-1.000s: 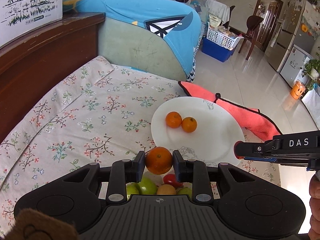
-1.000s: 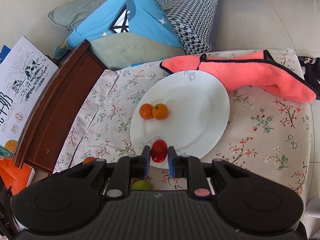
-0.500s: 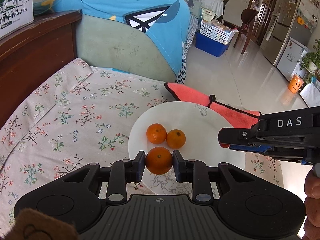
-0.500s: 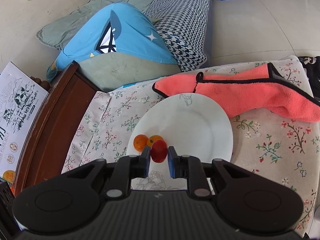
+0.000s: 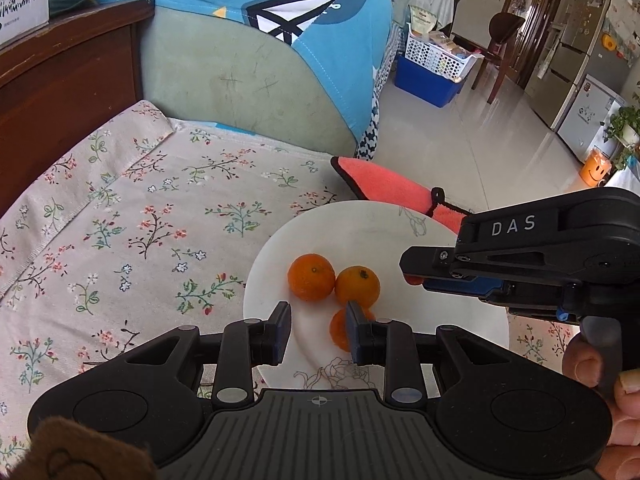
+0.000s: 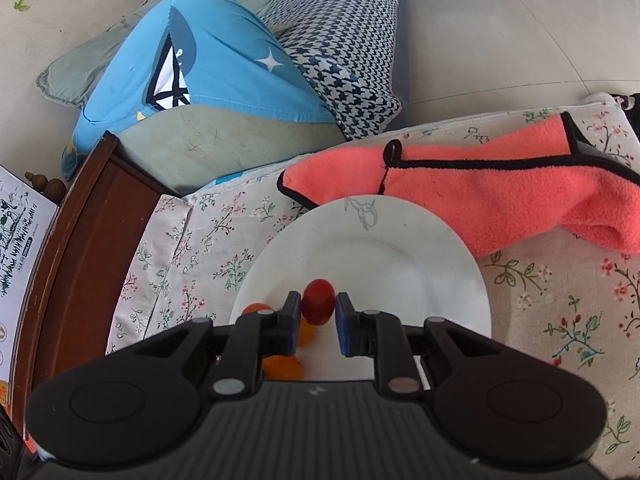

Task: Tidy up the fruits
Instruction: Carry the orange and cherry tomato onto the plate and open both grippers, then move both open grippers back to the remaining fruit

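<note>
- The left hand-held gripper (image 5: 319,332) stands released over the near part of the white plate (image 5: 400,232); only bare plate shows between its jaws.
- An orange (image 5: 339,330) lies on the plate, half hidden behind that gripper's right finger, just beside two more oranges (image 5: 311,282) (image 5: 357,286).
- Lift this gripper straight up and away, so its right finger does not nudge the orange and set it rolling.
- The right hand-held gripper (image 6: 319,310) is clenched on a small red fruit (image 6: 318,302), held above the plate just right of the oranges.
- Lower it until the fruit nearly touches the flat centre, then open slowly; a drop from height would probably send it towards the rim and the pink cloth (image 6: 500,184).
</note>
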The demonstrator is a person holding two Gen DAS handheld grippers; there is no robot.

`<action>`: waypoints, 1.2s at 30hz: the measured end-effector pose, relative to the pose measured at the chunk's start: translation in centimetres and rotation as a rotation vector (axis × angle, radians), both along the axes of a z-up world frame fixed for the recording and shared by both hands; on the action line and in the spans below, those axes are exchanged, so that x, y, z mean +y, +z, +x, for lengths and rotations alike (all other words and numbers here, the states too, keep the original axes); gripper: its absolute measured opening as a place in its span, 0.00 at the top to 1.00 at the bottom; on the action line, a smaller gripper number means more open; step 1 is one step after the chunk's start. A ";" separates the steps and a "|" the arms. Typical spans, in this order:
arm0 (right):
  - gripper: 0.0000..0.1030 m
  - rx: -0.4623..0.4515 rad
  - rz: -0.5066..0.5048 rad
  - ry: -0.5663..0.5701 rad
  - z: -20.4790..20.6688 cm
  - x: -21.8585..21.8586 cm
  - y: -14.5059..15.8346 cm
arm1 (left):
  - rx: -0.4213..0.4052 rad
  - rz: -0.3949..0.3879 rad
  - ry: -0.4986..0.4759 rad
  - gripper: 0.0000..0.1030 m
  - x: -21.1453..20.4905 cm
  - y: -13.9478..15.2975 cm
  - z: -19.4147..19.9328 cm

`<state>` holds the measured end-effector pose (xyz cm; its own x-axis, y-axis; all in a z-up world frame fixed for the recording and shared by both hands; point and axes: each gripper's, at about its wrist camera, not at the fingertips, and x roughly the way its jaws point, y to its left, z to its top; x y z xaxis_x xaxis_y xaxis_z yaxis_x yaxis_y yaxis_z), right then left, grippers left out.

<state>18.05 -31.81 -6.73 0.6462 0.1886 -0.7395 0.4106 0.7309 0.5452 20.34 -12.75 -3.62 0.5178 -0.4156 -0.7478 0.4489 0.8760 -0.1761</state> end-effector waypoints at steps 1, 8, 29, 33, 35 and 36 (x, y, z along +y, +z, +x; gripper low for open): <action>0.82 0.003 -0.001 -0.001 0.3 0.0 -0.2 | 0.002 0.000 0.003 0.74 -0.1 -0.1 0.2; 0.78 0.021 0.031 -0.042 1.6 -0.4 -1.7 | 0.002 0.006 0.022 0.73 -0.2 -0.3 0.5; 0.66 -0.004 0.029 -0.040 -1.1 0.8 1.8 | -0.027 0.046 0.129 0.27 2.9 4.1 -0.8; 0.65 0.004 0.022 -0.041 -2.4 1.4 2.6 | -0.014 0.038 0.174 0.27 4.9 4.8 -1.1; 0.64 0.006 0.031 -0.039 -3.1 1.7 2.9 | -0.007 0.035 0.187 0.27 5.8 5.1 -1.4; 0.64 0.004 0.035 -0.036 -3.5 1.9 3.1 | -0.005 0.037 0.192 0.27 6.3 5.3 -1.6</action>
<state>14.56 -29.91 -3.65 0.6500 0.1907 -0.7356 0.4388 0.6961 0.5682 18.74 -6.46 1.66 0.5884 -0.2810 -0.7582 0.2738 0.9515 -0.1401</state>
